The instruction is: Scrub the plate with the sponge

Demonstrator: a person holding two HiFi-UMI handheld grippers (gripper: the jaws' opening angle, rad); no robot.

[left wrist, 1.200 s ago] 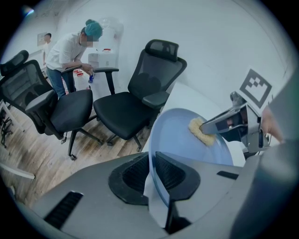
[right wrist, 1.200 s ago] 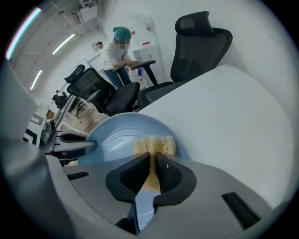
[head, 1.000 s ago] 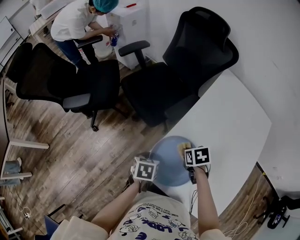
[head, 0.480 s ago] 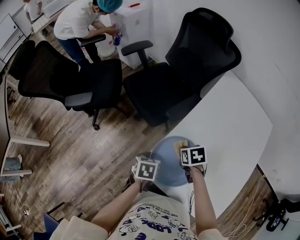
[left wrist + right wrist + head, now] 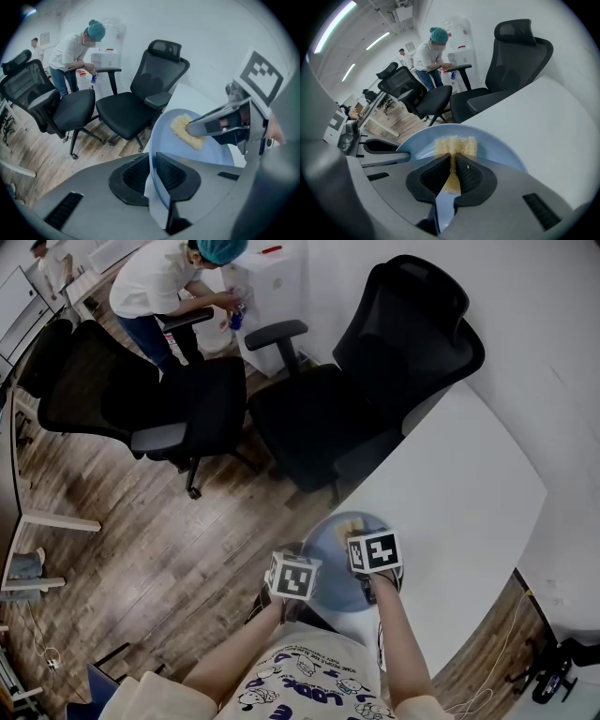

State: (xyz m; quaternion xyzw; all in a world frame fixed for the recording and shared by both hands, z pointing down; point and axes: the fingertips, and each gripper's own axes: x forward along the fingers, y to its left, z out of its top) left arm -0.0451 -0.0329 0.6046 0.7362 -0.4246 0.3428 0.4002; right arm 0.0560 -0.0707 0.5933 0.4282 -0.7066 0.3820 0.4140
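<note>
I'm pinching plate (image 5: pixel 211 157) rim in left tongs (image 5: pixel 153 161) at tabletop (image 5: pixel 459 474) near edge | right tongs (image 5: pixel 453 161) are pinching sponge (image 5: pixel 456 144), pressing it onto the plate face, opposite the left tongs

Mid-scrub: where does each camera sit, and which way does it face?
Left gripper view: rides the left gripper, looking along jaws clamped on the plate rim; right gripper opposite.
Right gripper view: rides the right gripper, looking along jaws pinching the sponge; left gripper at left.
Head view: on the head, facing steeply down at the table; forearms show.
Shared: both gripper views show plate and sponge.
</note>
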